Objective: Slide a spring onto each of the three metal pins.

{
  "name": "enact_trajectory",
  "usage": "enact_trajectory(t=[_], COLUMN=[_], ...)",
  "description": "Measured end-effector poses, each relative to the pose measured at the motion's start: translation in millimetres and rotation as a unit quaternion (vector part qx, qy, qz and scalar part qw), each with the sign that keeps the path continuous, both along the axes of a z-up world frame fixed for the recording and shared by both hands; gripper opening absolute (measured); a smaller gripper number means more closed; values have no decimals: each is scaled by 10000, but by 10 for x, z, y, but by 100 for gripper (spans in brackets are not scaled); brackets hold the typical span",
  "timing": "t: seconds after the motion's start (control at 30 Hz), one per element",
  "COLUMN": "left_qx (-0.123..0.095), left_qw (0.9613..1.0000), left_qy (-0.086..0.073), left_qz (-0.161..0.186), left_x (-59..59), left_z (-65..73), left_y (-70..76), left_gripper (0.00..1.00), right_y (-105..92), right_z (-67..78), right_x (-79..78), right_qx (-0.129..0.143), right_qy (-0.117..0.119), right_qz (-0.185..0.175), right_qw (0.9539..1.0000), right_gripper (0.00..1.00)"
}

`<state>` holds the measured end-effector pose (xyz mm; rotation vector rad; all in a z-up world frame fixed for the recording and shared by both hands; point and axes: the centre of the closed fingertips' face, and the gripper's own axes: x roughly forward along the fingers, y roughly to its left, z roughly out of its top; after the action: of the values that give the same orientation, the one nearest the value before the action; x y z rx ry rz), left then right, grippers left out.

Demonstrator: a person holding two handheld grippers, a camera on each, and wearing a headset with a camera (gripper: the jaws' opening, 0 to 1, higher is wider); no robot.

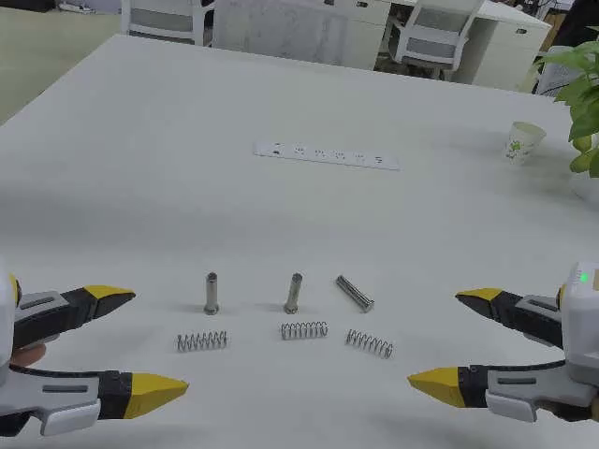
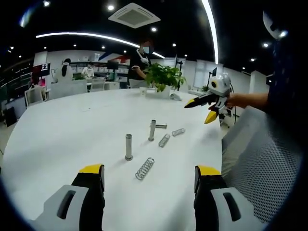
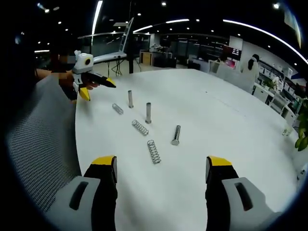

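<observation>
I look down on a white table. My landmark is the middle pin, a short metal pin standing upright on its flat head.

Left of the middle pin, the left pin also stands upright. Right of it, the right pin lies on its side at an angle, touching neither of the others.

All three springs lie loose on the table, in a row on my side of the middle pin. The middle spring lies just in front of the middle pin. The left spring is to the left of that and the right spring is to the right.

The left gripper hovers well to the left of the middle pin and nearer to me. Its yellow-tipped jaws are spread wide and hold nothing. The right gripper hovers well to the right of the pin, also with its jaws wide apart and holding nothing.

Beyond the middle pin, well apart from it, a white power strip lies flat. Farther off to the right stand a paper cup and a green plant.
</observation>
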<state>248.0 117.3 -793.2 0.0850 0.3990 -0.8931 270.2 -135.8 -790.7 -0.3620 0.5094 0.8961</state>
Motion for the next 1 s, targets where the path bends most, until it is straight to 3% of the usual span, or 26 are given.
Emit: enact_trajectory(t=[1.0], left_qx=[34], left_qw=[10000], left_qy=[28], left_qz=[7], left_x=[-6], left_z=[-30], left_y=[-26], left_gripper=[73], right_y=[4], right_z=[-69], right_x=[6], right_qx=[-31], right_qy=[69], right_qz=[19], right_qw=[10000], right_gripper=[73])
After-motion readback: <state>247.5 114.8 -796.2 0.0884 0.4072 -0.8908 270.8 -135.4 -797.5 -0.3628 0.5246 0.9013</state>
